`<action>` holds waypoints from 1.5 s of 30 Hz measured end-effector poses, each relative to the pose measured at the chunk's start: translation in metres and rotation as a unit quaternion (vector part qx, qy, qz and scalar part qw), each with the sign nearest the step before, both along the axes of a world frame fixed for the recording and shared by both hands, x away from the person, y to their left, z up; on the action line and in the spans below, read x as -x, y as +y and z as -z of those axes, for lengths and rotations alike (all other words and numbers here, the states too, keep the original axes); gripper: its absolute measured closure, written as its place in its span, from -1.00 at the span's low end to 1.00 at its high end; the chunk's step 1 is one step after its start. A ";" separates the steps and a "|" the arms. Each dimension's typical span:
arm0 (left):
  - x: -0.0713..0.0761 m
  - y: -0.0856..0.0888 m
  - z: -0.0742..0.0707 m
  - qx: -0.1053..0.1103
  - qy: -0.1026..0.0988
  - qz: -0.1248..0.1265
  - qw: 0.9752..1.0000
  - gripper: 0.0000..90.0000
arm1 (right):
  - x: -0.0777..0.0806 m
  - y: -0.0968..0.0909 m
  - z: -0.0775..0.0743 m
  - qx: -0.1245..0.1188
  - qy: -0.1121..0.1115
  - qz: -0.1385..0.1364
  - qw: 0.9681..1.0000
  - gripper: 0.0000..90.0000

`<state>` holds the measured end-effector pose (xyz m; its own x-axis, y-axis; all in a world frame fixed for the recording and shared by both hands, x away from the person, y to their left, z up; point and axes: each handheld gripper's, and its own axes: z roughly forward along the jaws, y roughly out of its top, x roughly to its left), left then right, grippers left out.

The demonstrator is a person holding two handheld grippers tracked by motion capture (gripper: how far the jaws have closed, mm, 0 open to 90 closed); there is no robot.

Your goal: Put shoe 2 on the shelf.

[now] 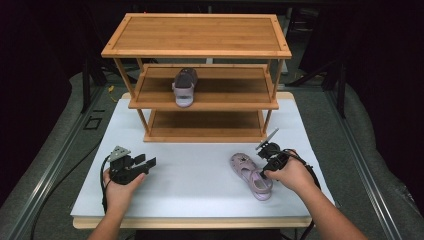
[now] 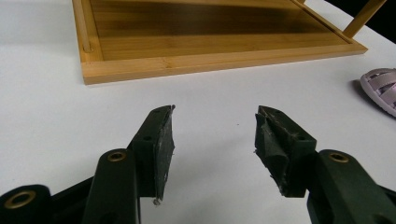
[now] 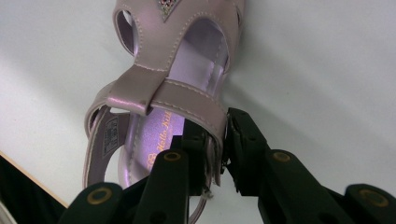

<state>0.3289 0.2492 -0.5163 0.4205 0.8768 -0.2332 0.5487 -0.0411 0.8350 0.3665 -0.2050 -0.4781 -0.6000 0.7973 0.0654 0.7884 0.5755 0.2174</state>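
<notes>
On a white table point(image 1: 200, 175) stands one bamboo shelf rack point(image 1: 197, 35) with three tiers. Two lilac sandals are in sight: one sandal on the middle tier point(image 1: 184, 87), near its front edge, and one sandal on the table point(image 1: 250, 175), toward the right and close to the front edge. Two grippers are held by a person. One, the right gripper point(image 3: 219, 149), pinches this sandal's side strap between its jaws. Its partner, the left gripper point(image 2: 212, 140), rests wide apart and empty over bare tabletop at left, well clear of the rack.
</notes>
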 end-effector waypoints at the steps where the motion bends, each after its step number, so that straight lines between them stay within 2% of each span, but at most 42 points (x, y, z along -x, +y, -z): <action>1: 0.000 0.000 0.000 0.000 0.001 0.001 1.000 0.04 | 0.000 0.000 0.000 0.001 0.003 0.004 1.000 0.73; 7: 0.000 0.000 0.000 -0.001 0.003 0.002 1.000 0.04 | -0.002 0.000 0.003 0.004 0.016 0.007 1.000 0.70; 10: 0.000 -0.001 0.001 -0.002 0.005 0.002 1.000 0.04 | -0.001 0.002 0.008 0.016 0.021 -0.001 1.000 0.73; 11: 0.000 -0.001 0.001 -0.002 0.005 0.002 1.000 0.04 | -0.001 0.004 0.008 0.030 0.017 -0.001 0.999 0.75; 12: 0.000 -0.001 0.001 -0.002 0.005 0.003 1.000 0.04 | -0.001 0.004 0.008 0.034 0.016 -0.001 0.999 0.75; 16: -0.001 -0.001 0.001 -0.003 0.006 0.003 1.000 0.04 | 0.000 0.003 0.008 0.023 0.020 -0.001 1.000 0.79; 28: -0.001 0.000 0.001 -0.003 0.006 0.002 1.000 0.04 | 0.003 0.007 0.005 0.033 0.006 -0.007 0.999 0.84; 30: -0.001 0.000 0.001 -0.002 0.006 0.002 1.000 0.04 | 0.004 0.007 0.005 0.024 0.008 -0.009 1.000 0.84; 31: -0.001 0.000 0.001 -0.001 0.006 0.001 1.000 0.04 | 0.003 0.007 0.003 0.031 0.015 -0.011 0.999 0.84; 32: -0.001 0.000 0.001 -0.001 0.006 0.000 1.000 0.04 | 0.004 0.007 0.004 0.027 0.003 -0.008 1.000 0.84; 36: -0.002 0.001 0.002 0.001 0.007 -0.002 1.000 0.04 | 0.005 0.004 -0.001 0.009 -0.005 -0.004 1.000 0.85; 40: -0.002 0.001 0.001 0.002 0.008 -0.003 1.000 0.04 | 0.011 0.000 -0.011 -0.025 -0.032 0.002 0.999 0.85; 42: -0.002 0.001 0.001 0.002 0.007 -0.004 1.000 0.04 | 0.017 -0.002 -0.017 -0.037 -0.058 0.007 0.998 0.84; 45: -0.002 0.002 0.001 0.003 0.004 -0.004 1.000 0.04 | 0.026 -0.009 -0.021 -0.094 -0.091 0.024 0.991 0.84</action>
<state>0.3306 0.2508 -0.5172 0.4118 0.8786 -0.2417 0.5552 -0.0316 0.8311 0.3407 -0.2139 -0.4576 -0.5775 0.8089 0.1103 0.7518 0.4742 0.4582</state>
